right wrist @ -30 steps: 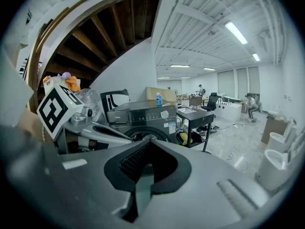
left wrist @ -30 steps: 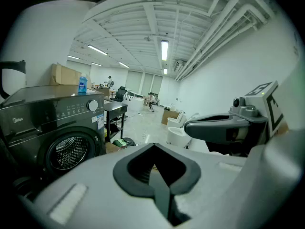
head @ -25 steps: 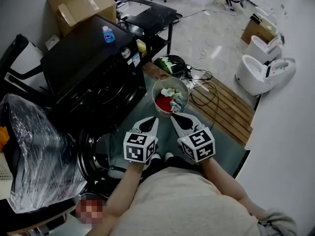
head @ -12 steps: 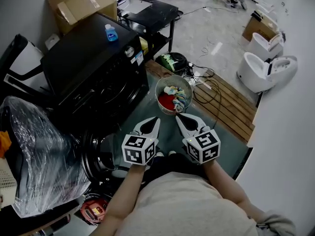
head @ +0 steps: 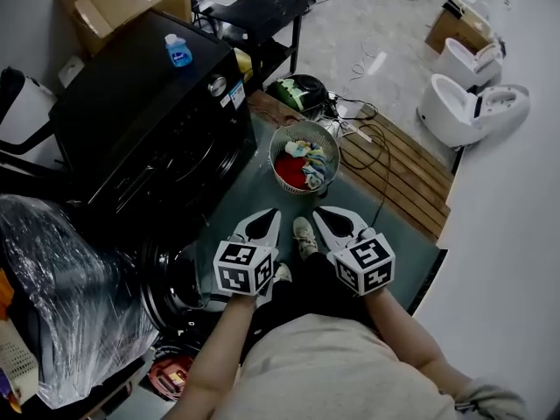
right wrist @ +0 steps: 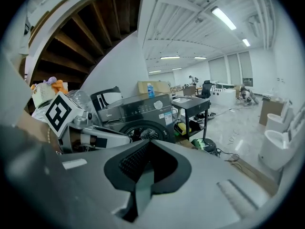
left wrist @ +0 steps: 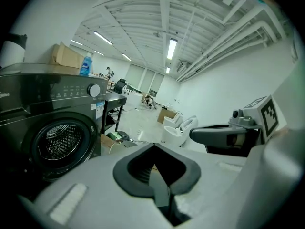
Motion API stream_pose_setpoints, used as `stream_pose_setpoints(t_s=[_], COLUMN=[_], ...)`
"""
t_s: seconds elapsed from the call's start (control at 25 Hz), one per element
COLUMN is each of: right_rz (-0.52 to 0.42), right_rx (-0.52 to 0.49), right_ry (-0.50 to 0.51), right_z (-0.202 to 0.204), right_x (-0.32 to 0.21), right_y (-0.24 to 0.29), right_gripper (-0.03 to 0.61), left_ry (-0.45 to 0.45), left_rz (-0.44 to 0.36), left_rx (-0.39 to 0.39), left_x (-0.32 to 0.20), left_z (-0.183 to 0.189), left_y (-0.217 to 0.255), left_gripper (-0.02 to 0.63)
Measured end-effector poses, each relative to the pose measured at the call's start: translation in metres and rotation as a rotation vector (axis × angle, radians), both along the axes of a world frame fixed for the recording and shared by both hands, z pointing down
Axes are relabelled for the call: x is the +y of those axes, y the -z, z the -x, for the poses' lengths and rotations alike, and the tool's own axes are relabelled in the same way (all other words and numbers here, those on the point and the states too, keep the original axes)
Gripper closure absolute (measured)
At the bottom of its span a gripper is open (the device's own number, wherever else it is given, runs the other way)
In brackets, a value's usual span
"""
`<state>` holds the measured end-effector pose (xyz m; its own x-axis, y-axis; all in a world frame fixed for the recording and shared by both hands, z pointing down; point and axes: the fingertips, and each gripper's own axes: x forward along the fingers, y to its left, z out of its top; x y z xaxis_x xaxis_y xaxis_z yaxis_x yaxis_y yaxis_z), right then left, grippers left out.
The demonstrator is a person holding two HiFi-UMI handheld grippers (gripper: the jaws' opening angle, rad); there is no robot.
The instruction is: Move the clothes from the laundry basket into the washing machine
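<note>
The round wire laundry basket (head: 282,138) stands on the floor in front of me, holding red, white and pale clothes (head: 302,166). Left of it is the black washing machine (head: 149,121), its round door (head: 171,278) swung open low at the left. The drum opening (left wrist: 59,144) shows in the left gripper view. My left gripper (head: 265,220) and right gripper (head: 335,219) hover side by side short of the basket, both shut with nothing held. In their own views the left gripper (left wrist: 154,147) and right gripper (right wrist: 148,144) point over the floor, jaws closed together.
A blue bottle (head: 178,51) sits on the washer, with a cardboard box (head: 122,3) and a black cart (head: 254,7) behind. A green-and-black round device (head: 302,93), cables (head: 367,147) and wooden planks (head: 398,178) lie past the basket. A plastic-wrapped bundle (head: 61,296) is at the left.
The head view has shifted and a shoe now shows between the grippers. The grippers kept their side-by-side pose and stayed shut.
</note>
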<state>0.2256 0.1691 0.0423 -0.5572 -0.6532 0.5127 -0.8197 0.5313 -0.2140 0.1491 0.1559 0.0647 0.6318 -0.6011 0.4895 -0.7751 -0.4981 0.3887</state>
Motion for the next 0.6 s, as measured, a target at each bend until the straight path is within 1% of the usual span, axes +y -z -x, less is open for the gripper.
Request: stream_pose_setpoints(t_s=[0.16,0.36,0.48,0.6], right_rz=[0.018,0.061,0.096,0.147], right_rx=[0.009,0.016,0.022,0.013], right_ry=[0.003,0.038,0.06,0.056], right_z=[-0.015,-0.037,-0.055,-0.074], right_x=[-0.047,-0.109,-0.142,-0.157], right_y=[-0.012,-0.028,-0.044,-0.068], right_gripper=[0.554,0.554,0.554,0.554], left_ry=[0.017,0.012,0.044,0.076], left_rz=[0.015,0.075,0.123,0.164], left_rx=[-0.014,-0.033,-0.039,-0.052], left_x=[-0.044,-0.093,-0.118,-0.131], left_z=[-0.01,-0.03,-0.038,-0.048], left_y=[-0.011,-0.028,-0.042,-0.065], left_gripper=[0.614,0.614,0.614,0.614])
